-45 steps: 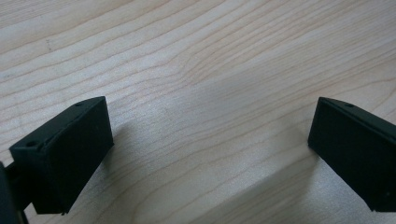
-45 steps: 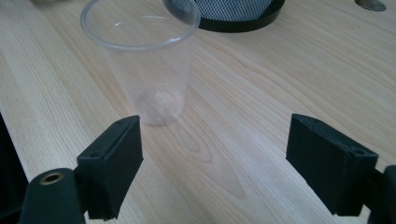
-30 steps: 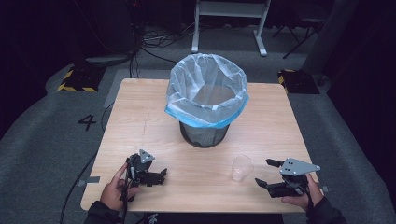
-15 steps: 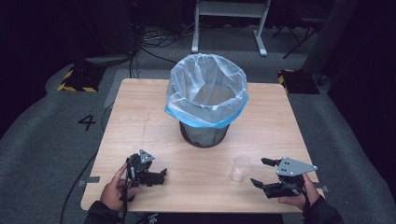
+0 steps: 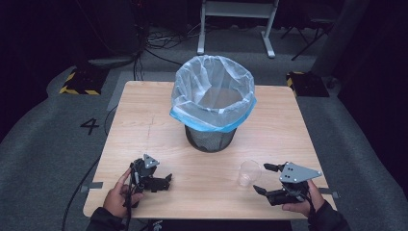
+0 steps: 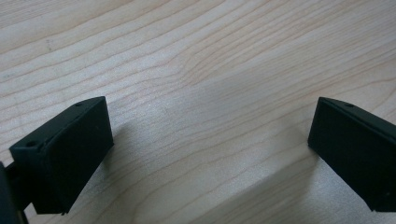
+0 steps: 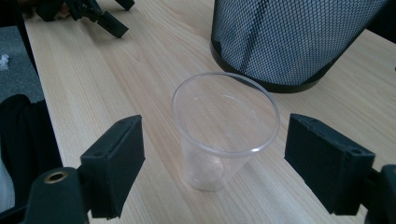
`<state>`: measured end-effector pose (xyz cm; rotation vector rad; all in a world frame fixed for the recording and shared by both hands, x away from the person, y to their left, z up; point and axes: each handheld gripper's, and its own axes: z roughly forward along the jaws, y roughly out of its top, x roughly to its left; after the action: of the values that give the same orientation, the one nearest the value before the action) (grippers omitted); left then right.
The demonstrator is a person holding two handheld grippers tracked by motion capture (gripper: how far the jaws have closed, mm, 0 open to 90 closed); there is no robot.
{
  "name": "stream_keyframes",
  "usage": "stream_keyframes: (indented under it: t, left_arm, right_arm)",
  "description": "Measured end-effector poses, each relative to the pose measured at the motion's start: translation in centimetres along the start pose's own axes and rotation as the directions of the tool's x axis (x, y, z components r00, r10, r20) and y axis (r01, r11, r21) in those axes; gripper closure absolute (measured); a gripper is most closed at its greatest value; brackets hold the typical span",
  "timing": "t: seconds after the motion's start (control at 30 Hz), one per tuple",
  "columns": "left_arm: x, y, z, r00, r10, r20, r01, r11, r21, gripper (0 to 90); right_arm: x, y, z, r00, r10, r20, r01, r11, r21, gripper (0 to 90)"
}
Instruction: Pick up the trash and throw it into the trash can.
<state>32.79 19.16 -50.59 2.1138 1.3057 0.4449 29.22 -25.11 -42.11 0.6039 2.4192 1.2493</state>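
So, my right gripper (image 7: 212, 154) just crept up on clear cup (image 7: 225, 128), jaws wide, nothing held. Grab looks next, I reckon.

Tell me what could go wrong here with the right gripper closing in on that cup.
1. The cup is thin, clear plastic standing upright and empty; the right gripper, open with fingers either side but not touching, could crush it or knock it over.
2. The cup stands close to the bin; a nudge might push it against the mesh.
3. The bin's bag hangs loosely over the rim, so a careless drop could snag it.
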Motion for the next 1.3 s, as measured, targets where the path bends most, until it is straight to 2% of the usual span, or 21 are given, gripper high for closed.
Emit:
stream_keyframes:
  t: [0.07, 0.17, 0.47, 0.63, 0.8, 0.83, 0.87, 0.9, 0.97, 1.0, 1.2, 1.23, 1.3]
  left_arm:
    - [0.0, 0.0, 0.0, 1.0, 0.0, 0.0, 0.0, 1.0, 0.0, 0.1]
    - [0.0, 0.0, 0.0, 1.0, 0.0, 0.0, 0.0, 1.0, 0.0, 0.1]
    - [0.0, 0.0, 0.0, 1.0, 0.0, 0.0, 0.0, 1.0, 0.0, 0.1]
    - [0.0, 0.0, 0.0, 1.0, 0.0, 0.0, 0.0, 1.0, 0.0, 0.1]
    - [0.0, 0.0, 0.0, 1.0, 0.0, 0.0, 0.0, 1.0, 0.0, 0.1]
    - [0.0, 0.0, 0.0, 1.0, 0.0, 0.0, 0.0, 1.0, 0.0, 0.1]
    - [0.0, 0.0, 0.0, 1.0, 0.0, 0.0, 0.0, 1.0, 0.0, 0.1]
    - [0.0, 0.0, 0.0, 1.0, 0.0, 0.0, 0.0, 1.0, 0.0, 0.1]
    - [0.0, 0.0, 0.0, 1.0, 0.0, 0.0, 0.0, 1.0, 0.0, 0.1]
    - [0.0, 0.0, 0.0, 1.0, 0.0, 0.0, 0.0, 1.0, 0.0, 0.1]
    - [0.0, 0.0, 0.0, 1.0, 0.0, 0.0, 0.0, 1.0, 0.0, 0.1]
    - [0.0, 0.0, 0.0, 1.0, 0.0, 0.0, 0.0, 1.0, 0.0, 0.1]
    - [0.0, 0.0, 0.0, 1.0, 0.0, 0.0, 0.0, 1.0, 0.0, 0.1]
  right_arm:
    - [0.1, 0.1, 0.0, 0.9999, 0.011, -0.001, -0.011, 1.0, 0.007, 20.1]
    - [0.4, 0.3, 0.3, 0.9999, 0.002, -0.014, -0.002, 1.0, -0.003, 20.3]
    - [0.8, 0.6, 1.3, 0.9991, -0.029, -0.031, 0.029, 1.0, 0.012, 21.2]
    - [1.1, 0.7, 1.8, 0.9989, -0.025, -0.041, 0.026, 0.999, 0.021, 22.6]
    - [1.0, 0.7, 2.4, 0.9988, -0.035, -0.035, 0.036, 0.999, 0.027, 27.6]
    - [0.9, 0.6, 2.6, 0.9989, -0.032, -0.035, 0.033, 0.999, 0.032, 29.1]
    - [1.1, 0.5, 2.7, 0.9992, -0.009, -0.04, 0.01, 0.999, 0.031, 30.7]
    - [0.9, 0.4, 2.8, 0.9991, -0.025, -0.034, 0.026, 0.999, 0.042, 32.4]
    - [0.9, 0.4, 2.9, 0.9989, -0.026, -0.039, 0.028, 0.999, 0.04, 33.3]
    - [0.9, 0.3, 3.1, 0.9991, -0.03, -0.03, 0.031, 0.999, 0.044, 38.7]
    - [0.9, 0.0, 3.3, 0.9994, -0.02, -0.029, 0.021, 0.998, 0.056, 45.1]
    - [0.8, 0.0, 3.3, 0.9988, -0.027, -0.041, 0.029, 0.999, 0.039, 53.5]
    - [0.7, -0.1, 3.4, 0.9984, -0.027, -0.05, 0.029, 0.999, 0.04, 55.9]
